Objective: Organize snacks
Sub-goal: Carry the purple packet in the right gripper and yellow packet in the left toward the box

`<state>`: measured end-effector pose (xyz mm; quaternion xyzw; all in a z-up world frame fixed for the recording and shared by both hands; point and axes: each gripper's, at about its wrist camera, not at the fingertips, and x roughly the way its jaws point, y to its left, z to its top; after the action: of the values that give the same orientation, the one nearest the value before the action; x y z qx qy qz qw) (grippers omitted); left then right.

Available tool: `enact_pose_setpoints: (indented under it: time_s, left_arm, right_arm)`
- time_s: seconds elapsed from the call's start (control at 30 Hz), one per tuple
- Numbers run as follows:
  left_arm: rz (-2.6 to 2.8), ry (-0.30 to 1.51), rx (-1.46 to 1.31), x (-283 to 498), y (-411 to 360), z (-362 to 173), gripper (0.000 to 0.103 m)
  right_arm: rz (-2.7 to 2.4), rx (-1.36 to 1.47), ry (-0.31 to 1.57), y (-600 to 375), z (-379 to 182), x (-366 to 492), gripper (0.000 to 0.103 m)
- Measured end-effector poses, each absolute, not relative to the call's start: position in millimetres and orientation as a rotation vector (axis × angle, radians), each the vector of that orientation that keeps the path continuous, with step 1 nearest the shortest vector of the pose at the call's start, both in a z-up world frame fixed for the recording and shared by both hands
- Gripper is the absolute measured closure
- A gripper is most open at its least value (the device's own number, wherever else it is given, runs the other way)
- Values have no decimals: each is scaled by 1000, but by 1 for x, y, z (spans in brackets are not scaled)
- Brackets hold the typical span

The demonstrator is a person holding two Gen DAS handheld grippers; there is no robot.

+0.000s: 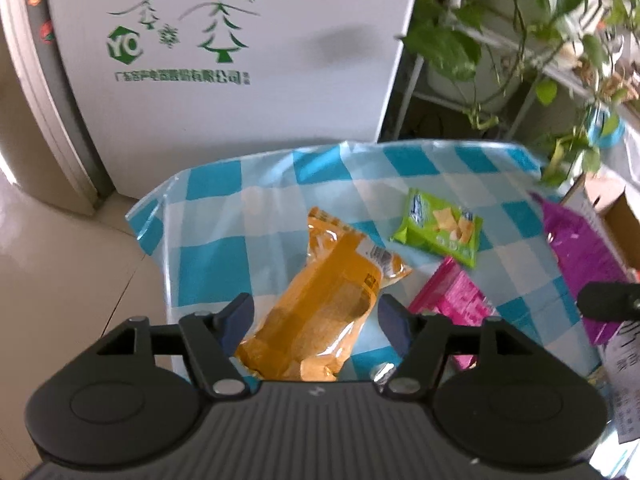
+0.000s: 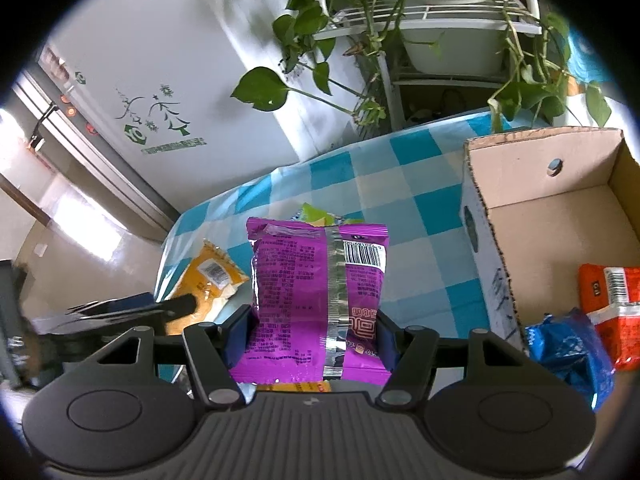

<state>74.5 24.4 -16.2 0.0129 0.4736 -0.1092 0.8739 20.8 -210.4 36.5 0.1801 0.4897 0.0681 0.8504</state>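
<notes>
The left gripper (image 1: 316, 320) is straddling the orange packet (image 1: 320, 304) — pads standing clear of it. The right gripper (image 2: 314, 334) is clamping the purple packet (image 2: 320, 292) — lifted upright.

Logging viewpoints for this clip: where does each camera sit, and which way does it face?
Left wrist: rides the left claw, angled down at the checked tablecloth; its open jaws flank the orange snack pack.
Right wrist: rides the right claw, angled down at the table; its jaws are clamped on the purple packet, cardboard box to the right.
Shared: orange pack, purple packet, green packet, white fridge, plants.
</notes>
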Motion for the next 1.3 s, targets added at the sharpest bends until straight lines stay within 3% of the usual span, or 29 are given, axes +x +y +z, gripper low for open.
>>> enact_pose_setpoints:
  time_s: [0.23,0.43,0.9,1.3]
  left_arm:
    - [-220,1014,136,83,9,-39,34]
    - [-203,1015,118,86,11,-45,45]
    - [-186,833,-34,52,27,17,46]
    - [-183,779,-185,-8,15,37,46]
  right_arm:
    - [154,370,1041,-205,35,24,34]
    - [166,365,1045,-203,34,25,34]
    - [179,354,1023,-204,41,19,34]
    - [174,333,938,-219,70,-12,34]
